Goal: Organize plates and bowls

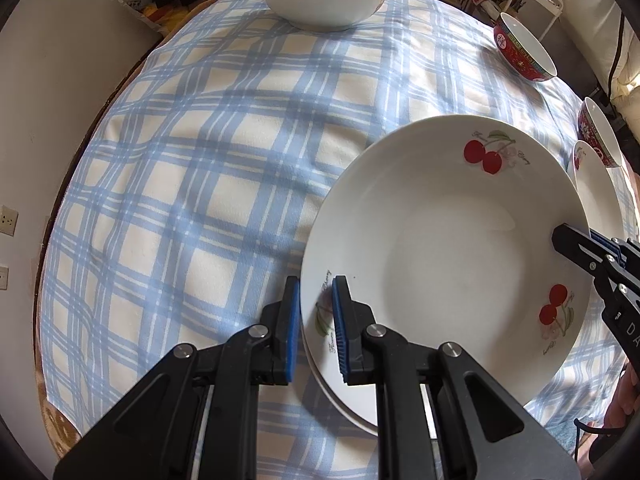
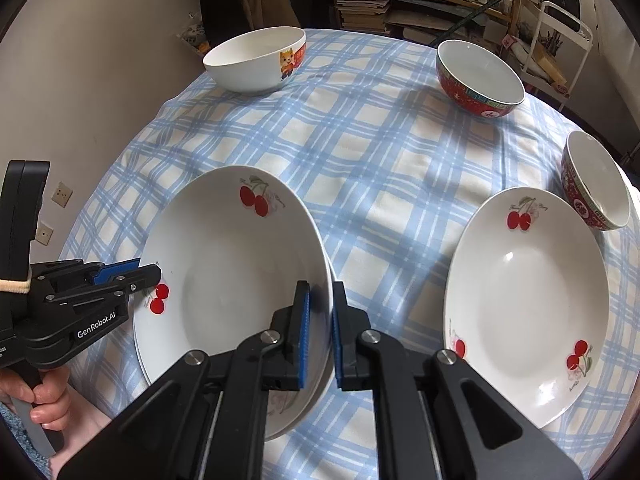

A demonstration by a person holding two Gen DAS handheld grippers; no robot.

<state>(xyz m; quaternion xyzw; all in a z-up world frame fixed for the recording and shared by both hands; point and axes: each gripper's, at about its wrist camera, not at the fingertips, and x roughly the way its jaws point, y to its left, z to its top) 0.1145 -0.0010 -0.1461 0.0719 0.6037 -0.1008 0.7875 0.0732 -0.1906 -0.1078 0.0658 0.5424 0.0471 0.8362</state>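
Note:
A white deep plate with red cherries (image 1: 460, 260) (image 2: 232, 272) sits over a second like plate, whose rim (image 1: 344, 404) (image 2: 316, 396) shows just beneath; whether the two touch I cannot tell. My left gripper (image 1: 318, 320) is shut on the upper plate's left rim, one blue pad inside and one outside. My right gripper (image 2: 320, 328) is shut on the opposite rim. Each gripper shows in the other's view: the right gripper (image 1: 568, 236) at the plate's right edge, the left gripper (image 2: 154, 272) at its left edge.
A third cherry plate (image 2: 528, 300) lies to the right, with a red bowl (image 2: 596, 184) beside it and another red bowl (image 2: 480, 76) farther back. A white bowl with a cat picture (image 2: 256, 60) stands at the far left. Blue checked cloth (image 2: 360, 140) covers the round table; wall on the left.

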